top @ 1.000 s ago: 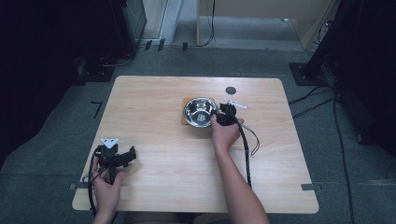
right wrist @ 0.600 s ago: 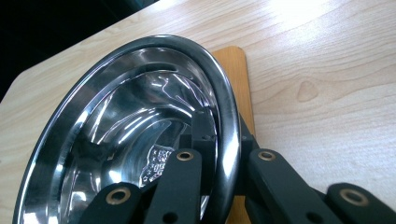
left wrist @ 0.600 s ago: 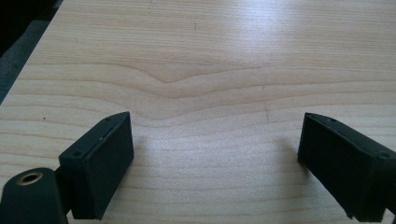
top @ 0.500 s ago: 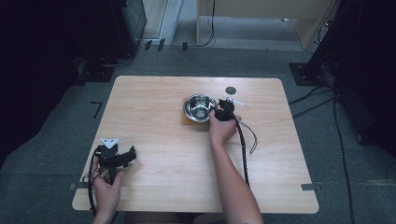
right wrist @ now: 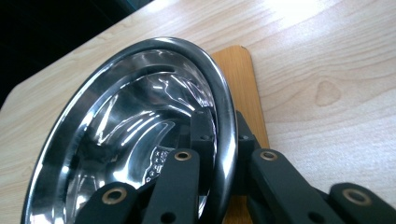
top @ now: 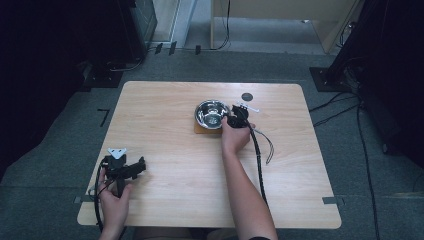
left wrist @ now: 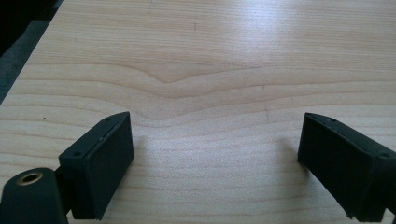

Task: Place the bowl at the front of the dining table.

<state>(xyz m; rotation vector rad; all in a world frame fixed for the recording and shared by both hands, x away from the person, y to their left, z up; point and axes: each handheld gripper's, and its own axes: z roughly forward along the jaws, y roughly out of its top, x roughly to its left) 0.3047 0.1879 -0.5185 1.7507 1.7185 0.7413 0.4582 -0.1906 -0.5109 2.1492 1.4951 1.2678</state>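
the steel bowl (top: pixel 211 113) sits on a thin wooden mat (top: pixel 206 129) toward the far edge of the counter (top: pixel 170 107), right of its middle. the right gripper (right wrist: pixel 219 140) has its jaws clamped over the bowl's near rim, one inside and one outside, so the grasp looks made (the bowl appears tilted, though lifting is hard to confirm). moving it is what remains. the left gripper (top: pixel 131 169) rests near the counter's near-left corner, jaws wide apart over bare wood.
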